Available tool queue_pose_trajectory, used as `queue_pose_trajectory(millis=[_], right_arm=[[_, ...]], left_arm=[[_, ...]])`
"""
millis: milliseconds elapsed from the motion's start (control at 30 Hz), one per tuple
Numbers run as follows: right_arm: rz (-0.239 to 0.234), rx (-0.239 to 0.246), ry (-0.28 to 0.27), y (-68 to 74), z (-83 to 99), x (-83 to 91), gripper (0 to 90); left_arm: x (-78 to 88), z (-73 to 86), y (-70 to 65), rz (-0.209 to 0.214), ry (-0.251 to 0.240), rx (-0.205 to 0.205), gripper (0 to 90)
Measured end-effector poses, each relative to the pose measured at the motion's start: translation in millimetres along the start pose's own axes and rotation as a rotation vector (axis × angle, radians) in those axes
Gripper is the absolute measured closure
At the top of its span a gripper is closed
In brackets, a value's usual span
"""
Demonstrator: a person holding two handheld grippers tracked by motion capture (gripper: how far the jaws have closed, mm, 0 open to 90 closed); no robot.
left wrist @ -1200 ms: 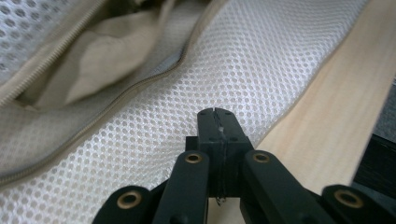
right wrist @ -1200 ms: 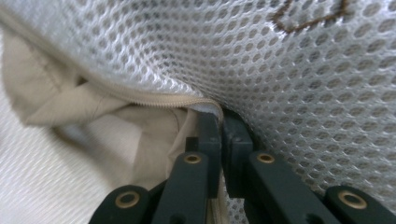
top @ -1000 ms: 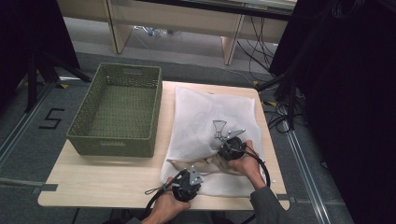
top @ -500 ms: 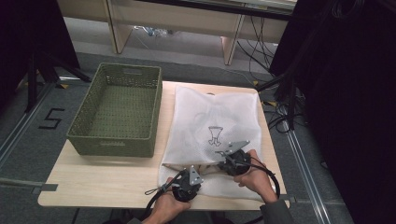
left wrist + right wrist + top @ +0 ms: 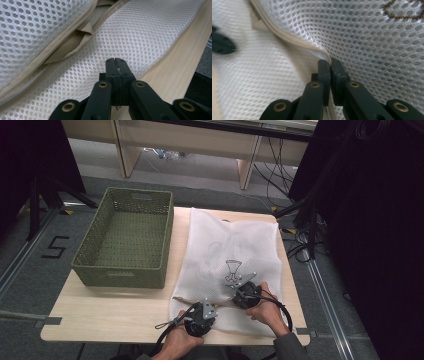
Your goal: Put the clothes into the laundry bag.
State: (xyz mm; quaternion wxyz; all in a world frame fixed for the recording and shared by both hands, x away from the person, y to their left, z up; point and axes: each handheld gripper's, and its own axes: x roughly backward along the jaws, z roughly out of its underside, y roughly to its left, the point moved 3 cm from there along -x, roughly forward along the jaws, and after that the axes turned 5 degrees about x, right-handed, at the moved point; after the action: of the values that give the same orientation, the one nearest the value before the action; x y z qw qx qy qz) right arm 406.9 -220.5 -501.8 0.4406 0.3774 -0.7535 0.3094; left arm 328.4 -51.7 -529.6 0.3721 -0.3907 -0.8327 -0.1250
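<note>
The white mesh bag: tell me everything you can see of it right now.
The white mesh bag lies flat on the right half of the wooden table, beside the green basket. It looks like a honeycomb-net laundry bag with a small brown emblem stitched at its middle and a beige zipper along its near end, partly open, with beige fabric showing inside. The left claw is shut on the mesh near the table edge; the right claw is shut at the zipper line, though the pull itself is hidden.

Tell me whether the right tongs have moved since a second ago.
Yes. The right tongs have slid along the mesh bag toward the table's near edge and slightly right, past the printed cup logo.
</note>
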Motion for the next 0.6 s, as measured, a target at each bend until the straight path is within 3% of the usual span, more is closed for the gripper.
queue_pose_trajectory(millis=[367, 400, 467, 600], right_arm=[[0.116, -0.057, 0.013, -35.4, -1.1, -11.5, 88.8], [0.113, -0.090, 0.020, -34.3, -1.6, -10.9, 88.7], [0.104, -0.058, 0.008, -34.8, -2.5, -8.6, 88.7], [0.078, -0.036, -0.027, -25.6, -2.7, 6.6, 88.6]], left_arm=[[0.7, 1.2, -2.4, 0.006, -0.001, 0.002, 89.0], [0.8, 1.0, -2.1, 0.011, 0.002, 0.004, 89.0], [0.7, 1.1, -1.7, 0.013, -0.001, 0.011, 88.8], [0.9, 1.3, -2.0, 0.011, -0.001, 0.007, 88.7]])
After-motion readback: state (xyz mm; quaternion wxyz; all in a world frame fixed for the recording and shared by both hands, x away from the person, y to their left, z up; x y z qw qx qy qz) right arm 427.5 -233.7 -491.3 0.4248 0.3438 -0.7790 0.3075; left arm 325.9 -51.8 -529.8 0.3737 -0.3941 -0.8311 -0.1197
